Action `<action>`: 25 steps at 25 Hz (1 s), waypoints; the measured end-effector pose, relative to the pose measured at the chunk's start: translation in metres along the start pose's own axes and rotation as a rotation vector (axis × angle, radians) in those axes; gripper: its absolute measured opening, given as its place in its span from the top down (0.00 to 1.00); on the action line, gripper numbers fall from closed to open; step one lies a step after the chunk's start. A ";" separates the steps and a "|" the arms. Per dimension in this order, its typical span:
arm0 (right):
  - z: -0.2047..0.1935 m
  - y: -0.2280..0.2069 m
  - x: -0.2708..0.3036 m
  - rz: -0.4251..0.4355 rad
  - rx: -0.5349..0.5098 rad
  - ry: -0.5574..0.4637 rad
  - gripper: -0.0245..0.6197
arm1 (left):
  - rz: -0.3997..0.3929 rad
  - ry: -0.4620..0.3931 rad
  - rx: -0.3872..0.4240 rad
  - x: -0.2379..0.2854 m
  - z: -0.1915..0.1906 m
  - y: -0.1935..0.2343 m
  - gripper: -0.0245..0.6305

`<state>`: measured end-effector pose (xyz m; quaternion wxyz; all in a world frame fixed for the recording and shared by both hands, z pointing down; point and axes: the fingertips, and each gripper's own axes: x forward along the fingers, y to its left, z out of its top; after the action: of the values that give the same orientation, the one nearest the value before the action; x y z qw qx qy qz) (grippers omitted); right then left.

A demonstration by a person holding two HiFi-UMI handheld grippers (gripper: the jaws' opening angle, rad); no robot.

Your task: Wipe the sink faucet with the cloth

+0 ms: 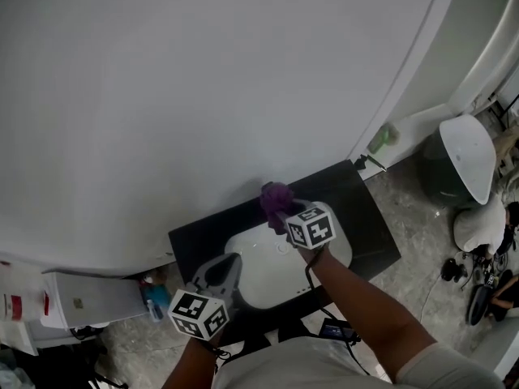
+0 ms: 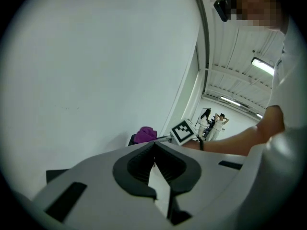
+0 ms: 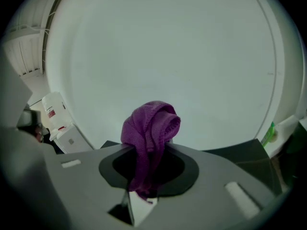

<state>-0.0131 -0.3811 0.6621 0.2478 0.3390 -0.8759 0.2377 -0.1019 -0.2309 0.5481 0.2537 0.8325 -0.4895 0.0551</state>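
Note:
A purple cloth [image 1: 277,196] is bunched at the back rim of the white sink basin [image 1: 263,278], close to the white wall. My right gripper [image 1: 286,214] is shut on it; in the right gripper view the cloth [image 3: 151,128] rises in a folded lump from between the jaws of the gripper [image 3: 149,153]. The faucet lies hidden beneath the cloth and I cannot make it out. My left gripper [image 1: 230,261] hovers over the basin's left side, jaws together and holding nothing [image 2: 154,145]. From the left gripper view the cloth [image 2: 145,134] shows ahead.
The basin sits in a black countertop [image 1: 369,221]. A green bottle [image 1: 379,138] stands on the ledge at right and a blue bottle [image 1: 154,299] by a white box [image 1: 85,300] at left. A white-lidded bin [image 1: 469,157] is on the floor at right.

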 end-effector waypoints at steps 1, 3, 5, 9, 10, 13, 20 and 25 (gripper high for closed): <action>-0.014 0.006 -0.008 0.008 -0.001 0.017 0.83 | -0.001 -0.002 -0.009 0.001 0.000 0.001 0.95; -0.034 0.020 -0.020 0.028 -0.022 0.039 0.83 | -0.003 -0.008 -0.019 0.001 0.002 0.000 0.95; -0.020 0.025 -0.023 0.038 -0.053 -0.005 0.83 | -0.001 -0.019 -0.018 -0.001 0.006 -0.003 0.95; 0.045 0.004 0.007 0.001 -0.102 -0.055 0.83 | 0.030 -0.025 -0.008 -0.003 0.009 -0.002 0.95; 0.051 -0.001 0.015 -0.008 -0.103 -0.039 0.83 | 0.031 -0.021 -0.008 -0.003 0.007 -0.002 0.95; 0.033 -0.003 0.023 -0.013 -0.096 -0.002 0.83 | 0.030 -0.010 -0.011 -0.006 0.003 -0.002 0.95; -0.083 0.034 -0.012 -0.018 -0.097 0.081 0.83 | 0.009 -0.003 -0.027 -0.008 -0.002 -0.001 0.95; -0.057 0.011 0.014 -0.064 -0.109 0.059 0.83 | 0.003 0.007 -0.006 -0.009 0.000 -0.006 0.95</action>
<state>-0.0144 -0.3472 0.7112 0.2991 0.3457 -0.8685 0.1916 -0.1017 -0.2217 0.5428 0.2578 0.8309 -0.4899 0.0567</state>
